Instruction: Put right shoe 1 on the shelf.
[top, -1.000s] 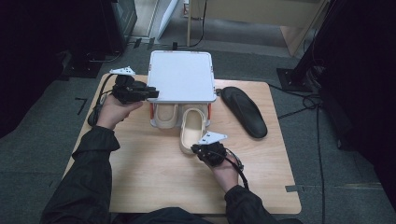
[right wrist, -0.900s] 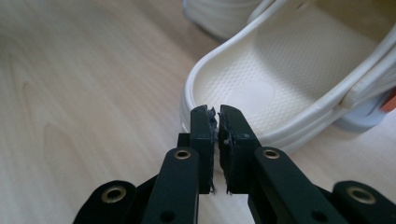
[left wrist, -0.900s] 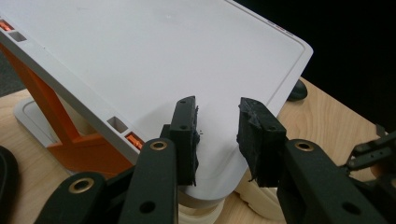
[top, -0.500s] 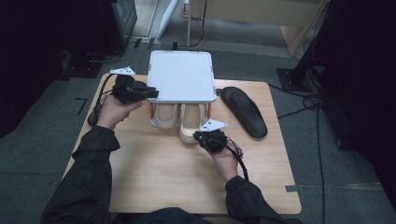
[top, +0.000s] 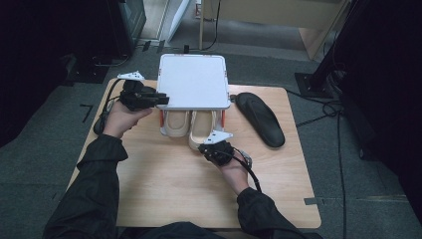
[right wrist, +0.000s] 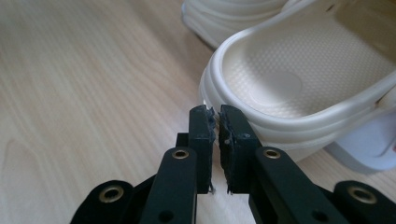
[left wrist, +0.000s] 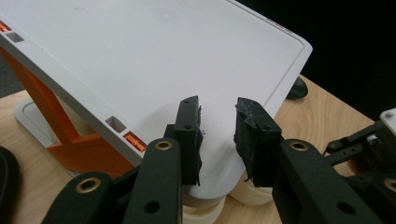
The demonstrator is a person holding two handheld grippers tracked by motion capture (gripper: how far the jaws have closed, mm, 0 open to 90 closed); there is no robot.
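A white flat-topped rack [top: 193, 82] on orange legs [left wrist: 46, 107] stands at the table's far middle. Two cream slippers sit toe-first under it, heels sticking out: the left one [top: 175, 124] and the right one [top: 201, 127]. My right gripper [top: 206, 148] is shut with nothing between its pads, its tips [right wrist: 217, 114] against the right slipper's heel rim [right wrist: 289, 79]. My left gripper [top: 161, 99] hovers at the rack's front left corner, open. Its jaws [left wrist: 218, 126] have closed a little and stand apart over the white top [left wrist: 140, 60], nothing pressed between them.
A black insole [top: 260, 119] lies on the wooden table [top: 164, 184] to the right of the rack. Bare wood spreads in front of the slippers. Cables trail off the table's left side and across the floor at right.
My right gripper has moved forward toward the rack. The right slipper, angled out a second ago, has slid further under the rack and lies straight beside the other. The left hand has stayed put.
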